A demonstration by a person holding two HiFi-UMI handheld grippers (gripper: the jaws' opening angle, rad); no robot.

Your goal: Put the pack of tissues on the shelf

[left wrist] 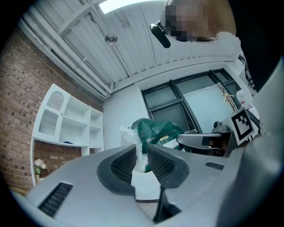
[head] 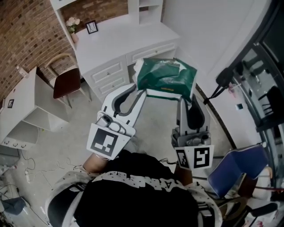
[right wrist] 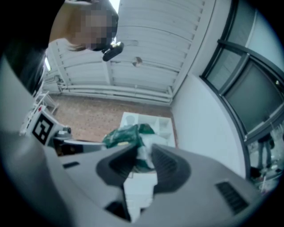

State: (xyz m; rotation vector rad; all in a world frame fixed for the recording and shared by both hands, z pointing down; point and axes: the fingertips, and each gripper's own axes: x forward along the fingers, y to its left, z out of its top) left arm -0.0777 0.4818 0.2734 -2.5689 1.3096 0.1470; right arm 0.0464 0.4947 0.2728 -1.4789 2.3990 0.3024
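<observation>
The green pack of tissues (head: 166,76) hangs in the air in front of me, held at both ends. My left gripper (head: 141,92) is shut on the pack's left edge, pinching its clear plastic wrap (left wrist: 138,150) between the ribbed pads. My right gripper (head: 187,100) is shut on the right end of the pack (right wrist: 126,136), the wrapper bunched between its jaws. The white shelf unit (head: 146,8) stands on the desk beyond the pack, and its open compartments (left wrist: 66,117) show in the left gripper view.
A white desk with drawers (head: 117,48) sits below the shelf, with a flower vase (head: 72,26) and a small picture frame (head: 92,26) on it. A dark-seated chair (head: 66,82) and a white cabinet (head: 26,111) stand left. A blue chair (head: 239,166) and window frames are right.
</observation>
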